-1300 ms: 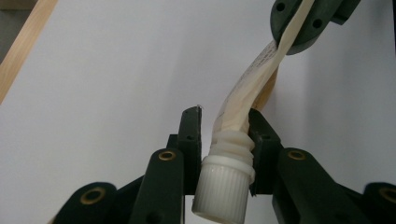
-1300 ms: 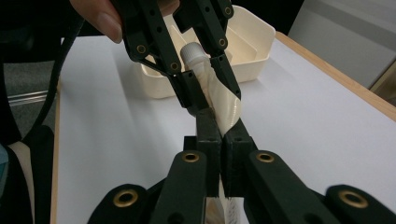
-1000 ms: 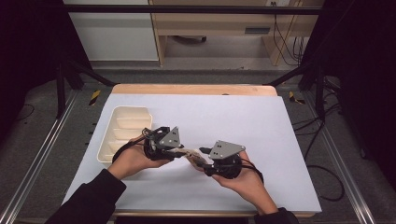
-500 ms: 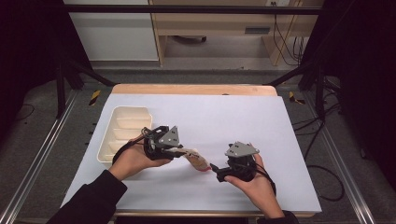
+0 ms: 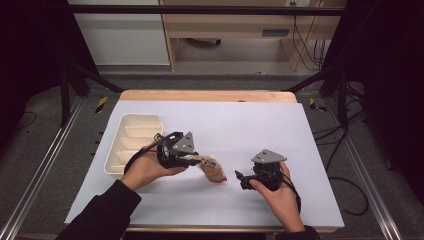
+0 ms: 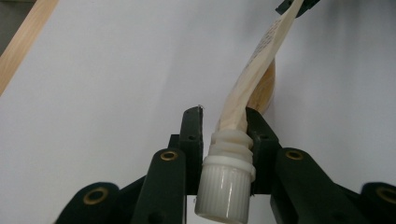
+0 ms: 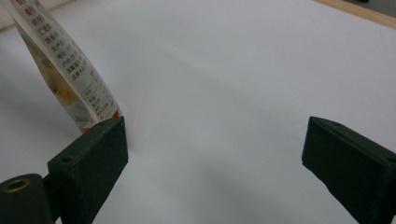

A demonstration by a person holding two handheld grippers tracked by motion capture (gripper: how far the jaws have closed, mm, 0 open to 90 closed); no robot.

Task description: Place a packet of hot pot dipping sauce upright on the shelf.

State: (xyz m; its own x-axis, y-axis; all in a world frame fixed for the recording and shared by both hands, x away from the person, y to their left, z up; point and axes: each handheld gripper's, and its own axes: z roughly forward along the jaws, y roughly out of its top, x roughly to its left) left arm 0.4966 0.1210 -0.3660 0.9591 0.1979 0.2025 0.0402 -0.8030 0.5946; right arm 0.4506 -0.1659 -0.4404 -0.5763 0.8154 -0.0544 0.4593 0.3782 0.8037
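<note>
A flat spouted pouch (image 5: 213, 170) with a white screw cap (image 6: 225, 186) hangs just above the white table top. My left gripper (image 5: 194, 160) is shut on the spout's neck, right above the cap, as the left gripper view (image 6: 224, 125) shows. The pouch body (image 6: 254, 77) runs away from the jaws, its red bottom end pointing towards the right hand. My right gripper (image 5: 239, 178) stands apart to the right of that end. Its jaws have just been opening and are wide apart (image 7: 215, 140) with nothing between them. The printed pouch (image 7: 63, 70) stands beyond its left finger (image 7: 93, 156).
A cream tray (image 5: 131, 123) with several compartments lies at the table's left, just beyond the left hand. A wooden edge (image 5: 207, 96) borders the far side of the white sheet (image 5: 260, 125). Metal frame rails run along both sides.
The right gripper has let go of the pouch's bottom end, opened wide and drawn off to the right and downward. The left gripper has kept still, holding the spout.
</note>
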